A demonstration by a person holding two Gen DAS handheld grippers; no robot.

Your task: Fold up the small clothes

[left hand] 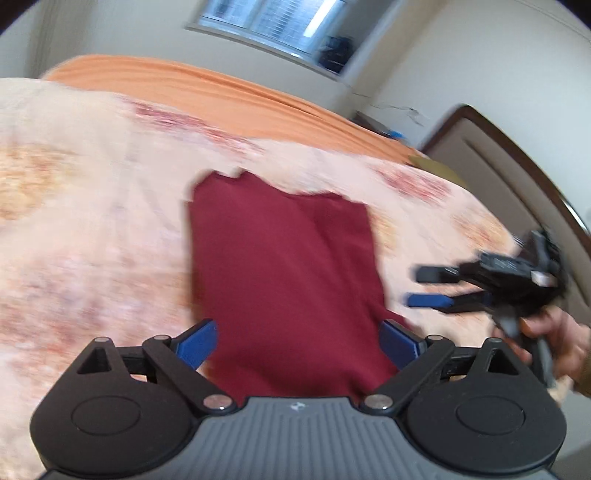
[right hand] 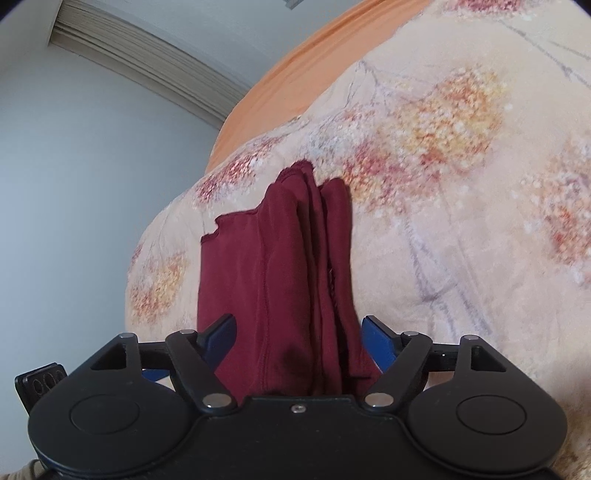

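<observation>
A dark red garment lies folded into a long strip on the flowered bedspread. My left gripper hovers over its near end, open, with the blue pads wide apart on either side of the cloth. In the right wrist view the same garment shows several stacked folds along its right side. My right gripper straddles its near end, open, the cloth lying between the pads without being pinched. The left wrist view also shows the right gripper at the strip's right, fingers apart, held by a hand.
An orange sheet covers the far part of the bed beyond the bedspread. A brown-framed panel stands at the right of the bed. A window is in the far wall.
</observation>
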